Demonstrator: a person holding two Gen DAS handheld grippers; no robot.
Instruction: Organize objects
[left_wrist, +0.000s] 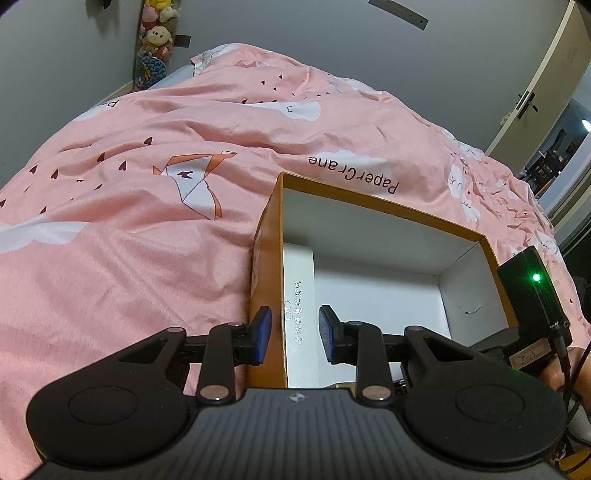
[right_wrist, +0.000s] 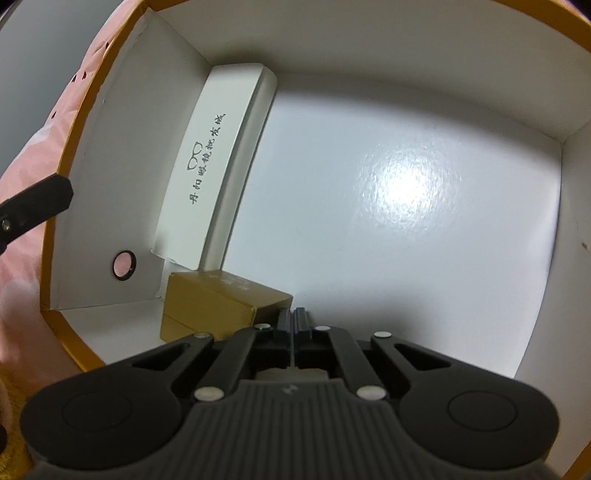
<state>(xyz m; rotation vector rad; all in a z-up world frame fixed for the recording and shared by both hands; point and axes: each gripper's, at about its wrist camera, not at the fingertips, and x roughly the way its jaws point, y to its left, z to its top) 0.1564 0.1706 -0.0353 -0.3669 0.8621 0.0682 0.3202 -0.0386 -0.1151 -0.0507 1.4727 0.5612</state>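
Observation:
An open orange box (left_wrist: 266, 236) with a white inside sits on the bed. A long white glasses carton (right_wrist: 210, 166) lies along its left wall, also visible in the left wrist view (left_wrist: 299, 291). A small gold carton (right_wrist: 210, 306) rests in the near left corner. My right gripper (right_wrist: 294, 317) is inside the box, shut and empty, its tips just right of the gold carton. My left gripper (left_wrist: 295, 319) is open, its blue pads standing on either side of the box's left wall and the white carton. One of its fingers (right_wrist: 37, 203) shows outside that wall.
A rumpled pink bedcover (left_wrist: 147, 229) spreads left and behind the box. Plush toys (left_wrist: 157, 37) hang in the far corner and a door (left_wrist: 535, 92) stands at the right. The box floor (right_wrist: 406, 221) is bare to the right. A round hole (right_wrist: 124, 265) pierces the left wall.

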